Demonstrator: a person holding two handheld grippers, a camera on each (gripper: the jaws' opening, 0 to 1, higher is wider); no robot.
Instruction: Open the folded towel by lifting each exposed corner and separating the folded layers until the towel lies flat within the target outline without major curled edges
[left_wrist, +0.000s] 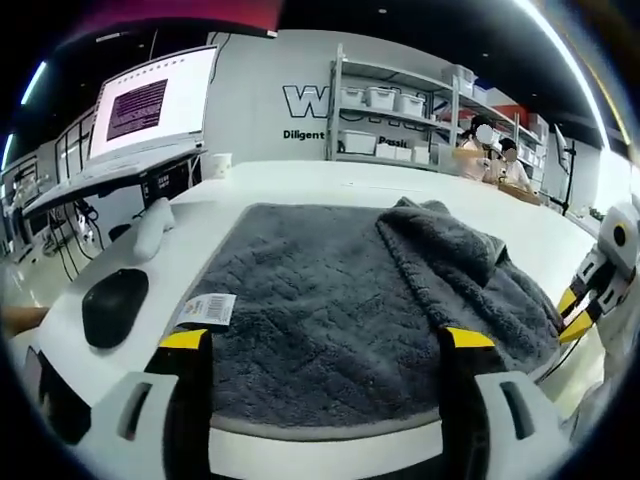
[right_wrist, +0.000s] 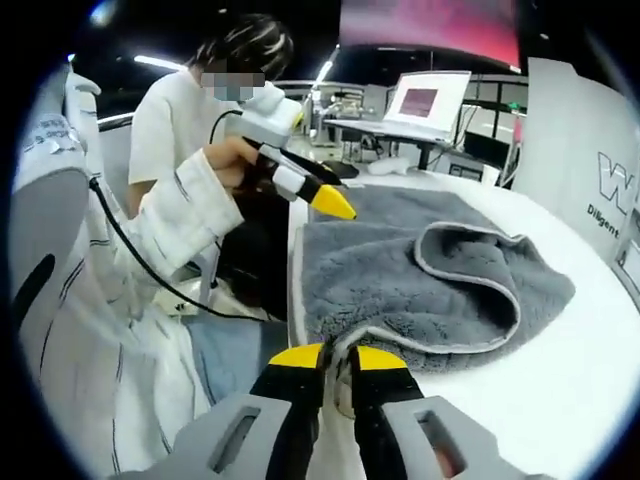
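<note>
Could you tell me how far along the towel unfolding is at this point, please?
Partly done. Most of the grey towel lies open on the white table, its label showing at one edge. One part is folded back over itself in a bunched flap. The right tongs are nearly closed at the towel's near edge; the left tongs are open above it. Left: spreading that flap and flattening edges.

Mouse: you have a black mouse (left_wrist: 114, 305) on the white table (left_wrist: 300, 180), at the table's left edge.
Laptop: open laptop (left_wrist: 150, 115) raised on a stand at your far left, screen lit.
Cup: white cup (left_wrist: 218, 165) just beside the laptop stand.
Shelving: metal shelves (left_wrist: 395, 115) with white bins against the far wall.
People: two people seated (left_wrist: 495, 160) beyond the shelves.
</note>
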